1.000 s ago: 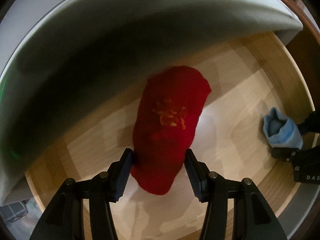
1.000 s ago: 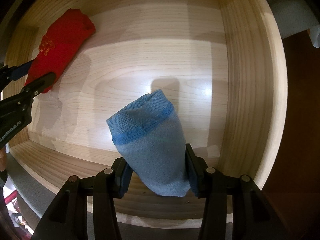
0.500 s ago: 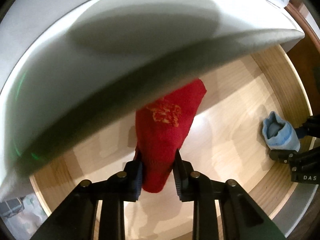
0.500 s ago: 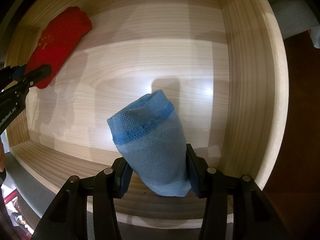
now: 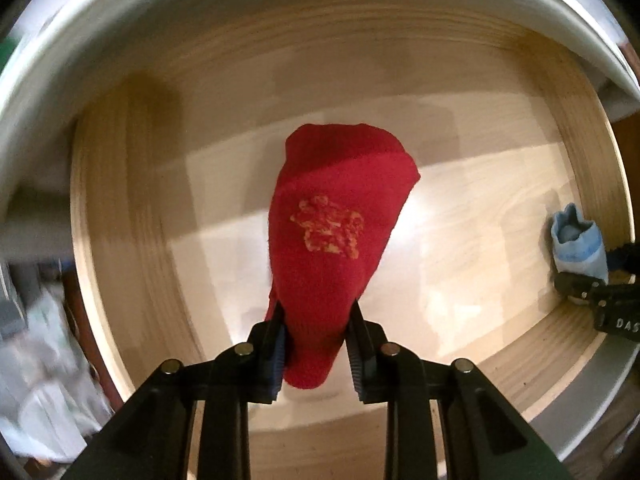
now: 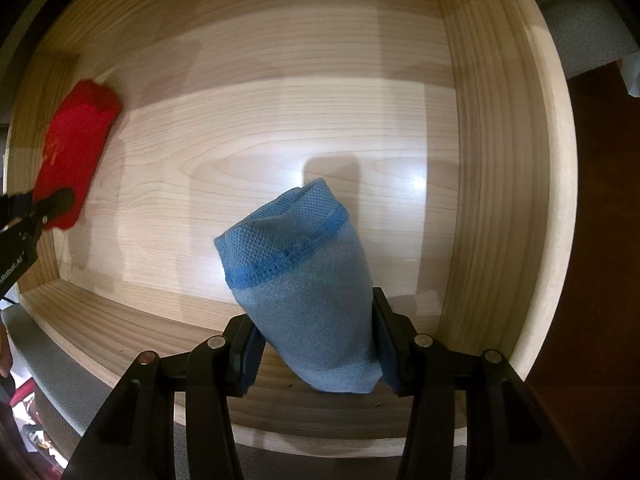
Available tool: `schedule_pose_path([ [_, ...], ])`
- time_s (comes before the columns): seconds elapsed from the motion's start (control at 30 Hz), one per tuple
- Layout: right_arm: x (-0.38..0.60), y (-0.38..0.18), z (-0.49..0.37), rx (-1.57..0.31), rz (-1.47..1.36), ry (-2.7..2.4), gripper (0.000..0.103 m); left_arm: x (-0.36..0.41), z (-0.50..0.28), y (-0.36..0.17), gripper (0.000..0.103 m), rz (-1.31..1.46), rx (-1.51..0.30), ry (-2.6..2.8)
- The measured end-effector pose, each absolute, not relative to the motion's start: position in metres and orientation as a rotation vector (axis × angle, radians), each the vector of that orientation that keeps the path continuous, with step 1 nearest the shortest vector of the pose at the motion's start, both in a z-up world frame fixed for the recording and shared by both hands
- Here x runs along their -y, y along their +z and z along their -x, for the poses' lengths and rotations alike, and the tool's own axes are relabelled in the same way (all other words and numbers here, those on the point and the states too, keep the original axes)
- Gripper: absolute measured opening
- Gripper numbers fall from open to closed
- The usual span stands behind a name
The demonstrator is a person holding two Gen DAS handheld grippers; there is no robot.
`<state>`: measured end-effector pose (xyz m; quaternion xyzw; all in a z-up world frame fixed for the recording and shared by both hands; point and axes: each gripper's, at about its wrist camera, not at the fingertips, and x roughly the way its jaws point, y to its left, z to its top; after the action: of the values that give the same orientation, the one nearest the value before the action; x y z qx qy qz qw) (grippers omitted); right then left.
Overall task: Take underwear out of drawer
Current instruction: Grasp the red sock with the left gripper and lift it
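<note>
My left gripper [image 5: 316, 344] is shut on a folded red garment [image 5: 332, 240] with a yellow mark and holds it above the floor of the open wooden drawer [image 5: 460, 208]. The red garment also shows at the left of the right wrist view [image 6: 72, 148]. My right gripper [image 6: 316, 344] is shut on a folded light blue garment [image 6: 304, 280] with a darker blue band, over the drawer's front wall [image 6: 140, 332]. The blue garment also shows at the right edge of the left wrist view [image 5: 576, 244].
The drawer's right side wall [image 6: 500, 160] rises close to my right gripper. A white cabinet edge [image 5: 240, 4] arcs over the drawer in the left wrist view. Pale cloth or bags [image 5: 44, 360] lie outside the drawer at the lower left.
My left gripper closed on the red garment, lifted it and pulled back, so more of the drawer shows. My right gripper kept its hold on the blue garment and hardly moved.
</note>
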<state>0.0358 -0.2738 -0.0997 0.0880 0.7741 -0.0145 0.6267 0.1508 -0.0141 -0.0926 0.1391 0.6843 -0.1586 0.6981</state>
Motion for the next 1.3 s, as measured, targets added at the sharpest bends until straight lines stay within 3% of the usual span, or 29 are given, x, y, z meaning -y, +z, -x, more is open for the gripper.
schedule_pose_path([
  [0.5, 0.271, -0.102, -0.038, -1.774, -0.196, -0.030, 0.044, -0.035, -0.105, -0.104, 0.026, 0.058, -1.666, -0.144],
  [1.03, 0.269, -0.103, -0.041, -1.773, -0.196, -0.030, 0.044, -0.033, -0.093, -0.083, 0.061, -0.032, -1.522, -0.182],
  [1.3, 0.268, -0.103, -0.044, -1.773, -0.195, -0.029, 0.044, -0.043, -0.119, -0.090, 0.063, -0.079, -1.576, -0.165],
])
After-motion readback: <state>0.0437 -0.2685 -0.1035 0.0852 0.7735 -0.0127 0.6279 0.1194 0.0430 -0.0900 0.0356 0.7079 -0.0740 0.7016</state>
